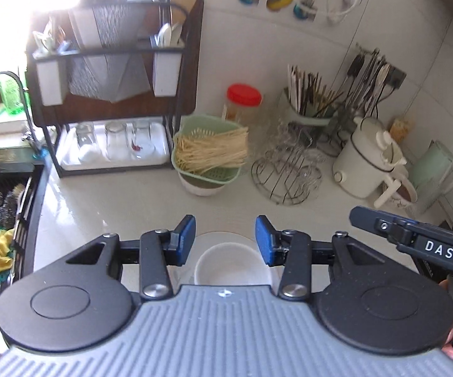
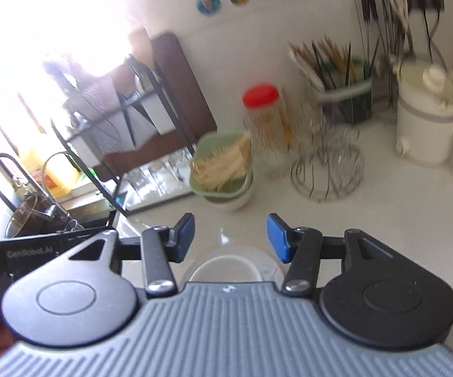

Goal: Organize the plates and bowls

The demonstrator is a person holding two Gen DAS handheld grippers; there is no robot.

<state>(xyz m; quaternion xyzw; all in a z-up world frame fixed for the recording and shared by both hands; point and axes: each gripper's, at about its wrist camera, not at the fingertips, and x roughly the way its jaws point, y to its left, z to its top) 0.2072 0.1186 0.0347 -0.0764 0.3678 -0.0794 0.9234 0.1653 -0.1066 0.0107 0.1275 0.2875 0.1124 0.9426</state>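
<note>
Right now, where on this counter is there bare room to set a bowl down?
Bare white countertop lies between the black dish rack, the green noodle-filled strainer and the white bowl on its plate. The back right is crowded: wire stand, white electric pot, chopstick holder.
</note>
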